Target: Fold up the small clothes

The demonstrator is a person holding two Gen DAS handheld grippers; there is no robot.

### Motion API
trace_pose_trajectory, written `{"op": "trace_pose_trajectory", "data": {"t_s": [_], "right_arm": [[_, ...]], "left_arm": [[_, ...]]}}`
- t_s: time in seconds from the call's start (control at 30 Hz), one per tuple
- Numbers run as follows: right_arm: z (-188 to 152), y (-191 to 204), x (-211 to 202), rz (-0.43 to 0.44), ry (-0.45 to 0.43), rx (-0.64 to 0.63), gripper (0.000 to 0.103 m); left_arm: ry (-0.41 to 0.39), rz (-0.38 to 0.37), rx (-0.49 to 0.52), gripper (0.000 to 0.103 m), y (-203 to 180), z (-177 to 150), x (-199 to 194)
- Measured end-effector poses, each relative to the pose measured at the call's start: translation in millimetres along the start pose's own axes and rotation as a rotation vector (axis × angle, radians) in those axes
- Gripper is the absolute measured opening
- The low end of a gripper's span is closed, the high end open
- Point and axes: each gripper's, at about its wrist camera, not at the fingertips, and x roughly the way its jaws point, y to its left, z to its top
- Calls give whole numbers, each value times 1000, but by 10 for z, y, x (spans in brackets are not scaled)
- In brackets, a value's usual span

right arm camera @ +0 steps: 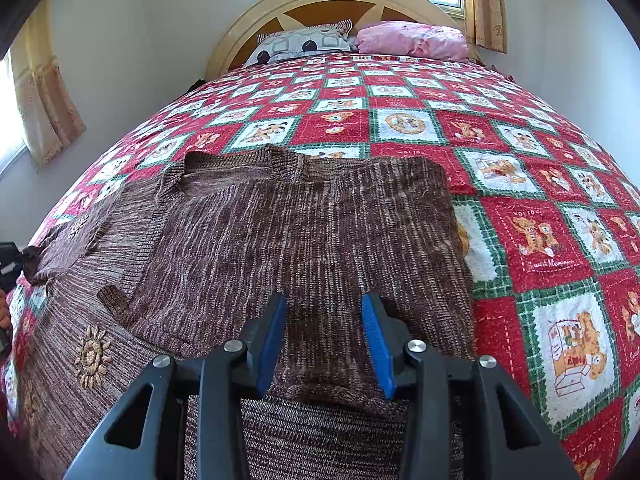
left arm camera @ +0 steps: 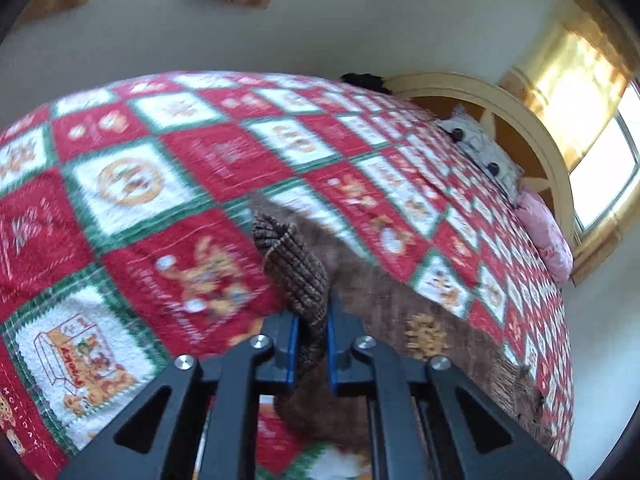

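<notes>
Sweater [right arm camera: 304,232] lies spread on the bed's patchwork quilt [right arm camera: 540,184], one side already folded inward across its body. Left gripper [left arm camera: 311,344] has its jaws clamped on a ribbed cuff [left arm camera: 292,264] — likely a sleeve end, lifted to carry it across. Right gripper [right arm camera: 324,344] hovers at the near hem, jaws apart with knit between them — apparently ready to steady the cloth.

Left tongs [left arm camera: 311,344] clamped on brown sweater cuff [left arm camera: 294,268]; quilt [left arm camera: 168,184] beneath
</notes>
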Motion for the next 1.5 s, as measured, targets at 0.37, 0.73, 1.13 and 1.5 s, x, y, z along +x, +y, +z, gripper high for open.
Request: {"op": "trace_pose_trajectory", "data": {"t_s": [0.37, 0.73, 1.13, 1.5], "right_arm": [[1, -1, -4, 3, -1, 3, 41], [-2, -3, -3, 4, -1, 4, 41], [27, 181, 24, -14, 30, -66, 59], [491, 1353, -77, 245, -15, -185, 60]], "left_arm": [[-14, -231, 505, 11, -1826, -976, -326], [169, -294, 556, 11, -2133, -1828, -123], [219, -313, 485, 86, -1717, -1797, -400], [121, -179, 290, 88, -1049, -1607, -375]]}}
